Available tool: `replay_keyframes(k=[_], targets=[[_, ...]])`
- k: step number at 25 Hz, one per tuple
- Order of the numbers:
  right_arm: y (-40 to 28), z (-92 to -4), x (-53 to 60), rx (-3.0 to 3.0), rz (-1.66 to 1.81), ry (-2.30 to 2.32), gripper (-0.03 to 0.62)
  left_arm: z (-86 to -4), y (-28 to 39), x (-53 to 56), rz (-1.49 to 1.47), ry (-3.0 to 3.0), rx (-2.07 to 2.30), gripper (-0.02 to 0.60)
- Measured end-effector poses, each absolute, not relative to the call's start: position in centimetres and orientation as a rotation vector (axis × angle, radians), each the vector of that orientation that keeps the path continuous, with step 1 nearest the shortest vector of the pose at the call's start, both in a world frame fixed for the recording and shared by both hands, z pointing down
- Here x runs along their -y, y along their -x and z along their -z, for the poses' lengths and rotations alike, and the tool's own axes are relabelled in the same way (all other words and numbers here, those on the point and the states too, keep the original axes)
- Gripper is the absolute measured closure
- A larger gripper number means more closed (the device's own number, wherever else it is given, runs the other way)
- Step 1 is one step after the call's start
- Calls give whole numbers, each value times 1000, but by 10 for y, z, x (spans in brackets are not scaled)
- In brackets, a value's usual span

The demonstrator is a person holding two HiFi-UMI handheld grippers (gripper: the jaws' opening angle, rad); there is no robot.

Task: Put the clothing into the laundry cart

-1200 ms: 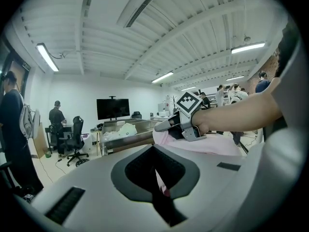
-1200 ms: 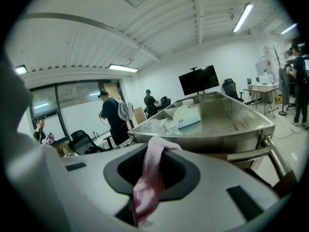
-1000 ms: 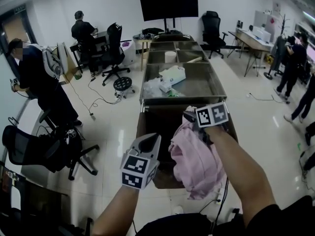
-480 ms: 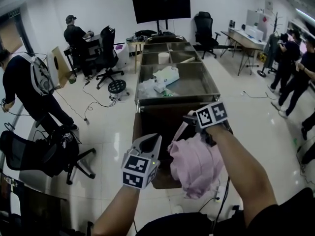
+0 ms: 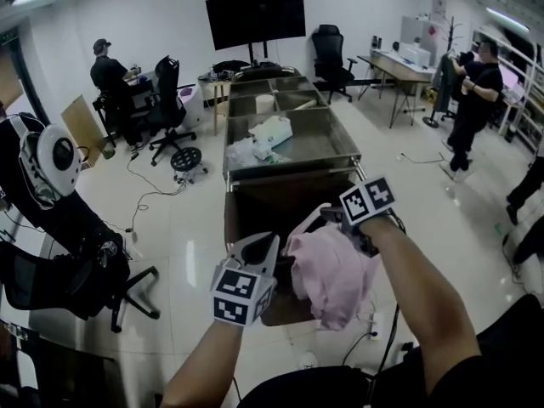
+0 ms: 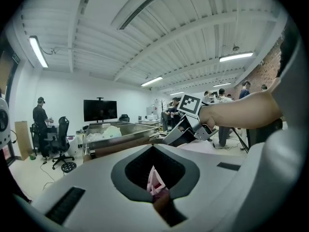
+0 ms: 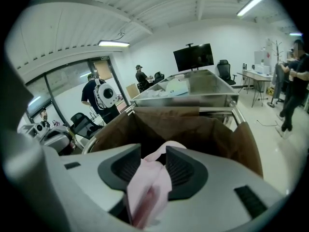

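Observation:
A pink garment [image 5: 327, 272] hangs bunched over the near rim of the brown fabric laundry cart [image 5: 255, 215]. My right gripper [image 5: 330, 219] holds its top edge. In the right gripper view the pink cloth [image 7: 149, 187] fills the gap between the jaws, above the cart's open mouth [image 7: 193, 129]. My left gripper [image 5: 259, 252] sits at the garment's left side. In the left gripper view its jaws are closed on a small fold of pink cloth [image 6: 155, 183], and the right gripper [image 6: 186, 129] shows just beyond.
A long steel trough table [image 5: 314, 147] with white bags stands right behind the cart. A black office chair [image 5: 76, 274] and a person with a backpack are at the left. Other people stand at the far left and right. Cables lie on the floor near my feet.
The garment's hanging end has been drawn up and bunched more tightly. Both grippers stay near the cart's near rim. The person at the left has come closer.

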State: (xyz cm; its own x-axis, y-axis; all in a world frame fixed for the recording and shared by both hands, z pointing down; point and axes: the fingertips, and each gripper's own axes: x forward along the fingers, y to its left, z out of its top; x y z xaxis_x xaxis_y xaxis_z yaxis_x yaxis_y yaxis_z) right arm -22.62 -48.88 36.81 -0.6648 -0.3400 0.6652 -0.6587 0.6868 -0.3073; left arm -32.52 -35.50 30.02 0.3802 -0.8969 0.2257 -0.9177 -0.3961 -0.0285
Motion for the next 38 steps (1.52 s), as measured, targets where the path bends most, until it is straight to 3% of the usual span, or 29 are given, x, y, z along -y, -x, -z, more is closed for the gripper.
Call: replay_keyframes(k=[18, 38], targets=[[174, -294, 306, 2537, -450, -1161, 413, -315, 295, 259, -330, -2635, 1425, 583], [126, -344, 191, 2514, -453, -1277, 413, -366, 270, 184, -403, -2602, 1329, 583]])
